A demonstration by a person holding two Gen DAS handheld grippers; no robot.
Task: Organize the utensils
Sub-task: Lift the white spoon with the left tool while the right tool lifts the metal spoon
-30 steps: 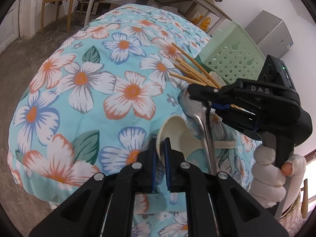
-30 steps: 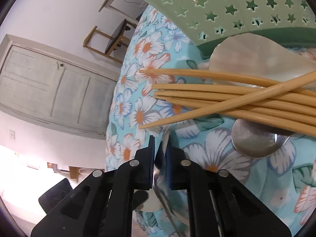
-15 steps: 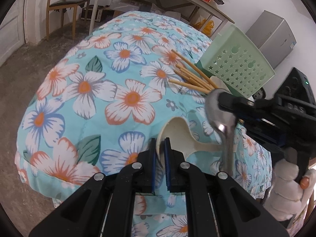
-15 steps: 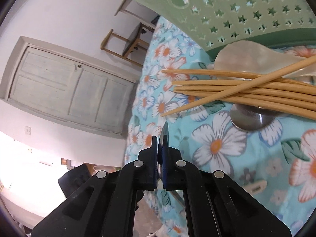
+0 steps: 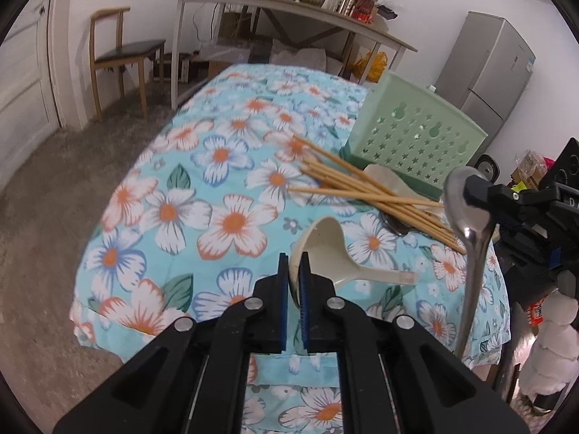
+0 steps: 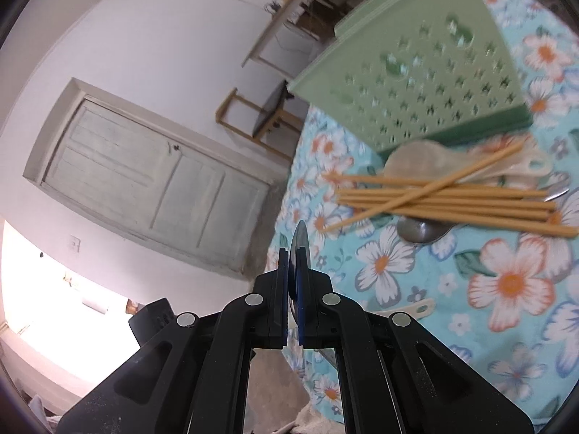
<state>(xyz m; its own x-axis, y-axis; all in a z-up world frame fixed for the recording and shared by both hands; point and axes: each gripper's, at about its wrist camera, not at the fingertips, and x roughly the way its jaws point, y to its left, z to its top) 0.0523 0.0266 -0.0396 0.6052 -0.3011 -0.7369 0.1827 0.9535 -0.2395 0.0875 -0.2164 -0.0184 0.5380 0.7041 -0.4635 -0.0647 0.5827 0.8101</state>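
- The left gripper [image 5: 295, 275] is clamping its two fingers on the rim of a cream plastic spoon [image 5: 336, 253], gripping it at the bowl's near edge.
- The cream plastic spoon is sitting tilted over the near part of the floral tablecloth [image 5: 181, 195], its handle pointing to the right; whether the handle is touching the cloth cannot be told.
- The right gripper [image 6: 294, 271] is pinching a metal spoon [image 5: 466, 224] by the bowel end, with the bowl edge showing as a thin blade between the closed fingers in the right wrist view.
- In the left wrist view the metal spoon is hanging off the table's right edge, bowl up and handle pointing down, held in the air.
- A bundle of wooden chopsticks [image 5: 365, 188] is lying on the cloth in a loose crossed pile, just in front of the green basket [image 5: 416, 133].
- A translucent rice paddle [image 6: 419, 159] is lying under the chopsticks, touching the basket's dark green base.
- A second metal spoon [image 6: 421, 229] is lying partly under the same chopsticks, its bowl showing on the near side.
- The green basket, pierced with star holes, is standing at the table's far right.
- A wooden chair [image 5: 119, 50], a long side table [image 5: 289, 11] and a grey refrigerator [image 5: 492, 68] are standing beyond the table.
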